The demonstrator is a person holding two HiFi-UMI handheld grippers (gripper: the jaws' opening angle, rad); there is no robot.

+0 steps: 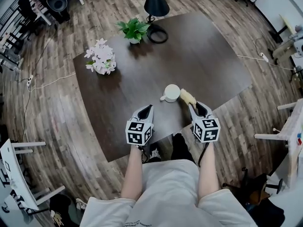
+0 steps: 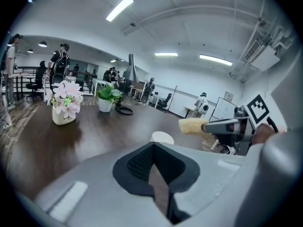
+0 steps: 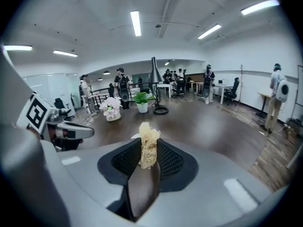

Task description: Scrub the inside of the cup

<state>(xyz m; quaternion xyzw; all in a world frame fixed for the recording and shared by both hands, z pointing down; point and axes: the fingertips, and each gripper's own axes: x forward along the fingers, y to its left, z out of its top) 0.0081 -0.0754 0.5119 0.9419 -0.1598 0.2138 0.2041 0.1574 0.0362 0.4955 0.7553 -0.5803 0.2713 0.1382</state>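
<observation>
A white cup (image 1: 171, 93) stands upright on the dark table (image 1: 208, 65), near its front edge. My right gripper (image 1: 193, 106) is just right of the cup, shut on a pale yellow fibrous scrubber (image 1: 187, 97) whose tip pokes toward the cup's rim. In the right gripper view the scrubber (image 3: 149, 148) stands clamped between the jaws of the right gripper (image 3: 149, 150). My left gripper (image 1: 148, 109) hovers to the cup's left and nearer me, shut with nothing in it. The left gripper view shows the cup (image 2: 162, 137) ahead, with the scrubber (image 2: 191, 126) to its right.
A vase of pink-white flowers (image 1: 101, 58) sits at the table's left. A green potted plant (image 1: 134, 30) and a black lamp (image 1: 155, 4) with a ring base stand at the far edge. White chairs flank the table on the wood floor; people stand far off.
</observation>
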